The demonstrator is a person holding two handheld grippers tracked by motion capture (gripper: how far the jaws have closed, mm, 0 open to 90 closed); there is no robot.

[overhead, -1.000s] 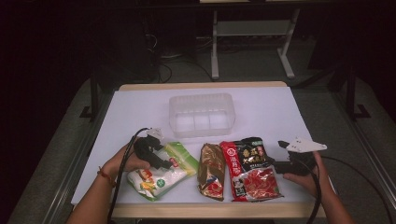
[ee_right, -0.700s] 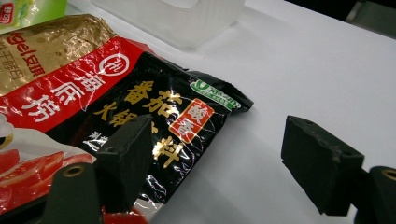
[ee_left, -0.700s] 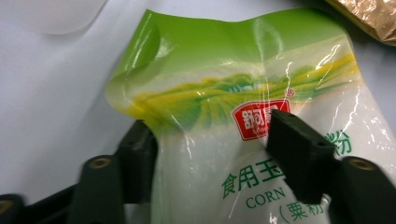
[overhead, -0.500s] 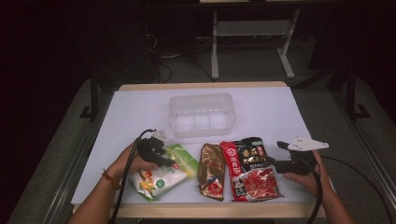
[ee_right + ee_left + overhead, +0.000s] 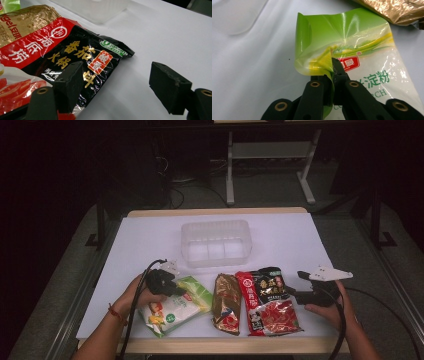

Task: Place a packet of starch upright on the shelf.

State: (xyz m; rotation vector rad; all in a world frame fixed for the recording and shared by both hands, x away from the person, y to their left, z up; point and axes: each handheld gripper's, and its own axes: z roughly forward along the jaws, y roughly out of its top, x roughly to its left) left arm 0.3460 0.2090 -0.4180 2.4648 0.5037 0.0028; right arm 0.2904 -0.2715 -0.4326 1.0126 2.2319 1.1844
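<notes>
Dark room, grey floor (image 5: 280,195), white table (image 5: 150,235)

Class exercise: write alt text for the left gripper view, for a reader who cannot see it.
The left hand-held gripper is shut on the folded top edge of a green and white starch packet lying on a white table. A gold packet lies beyond it.
</notes>
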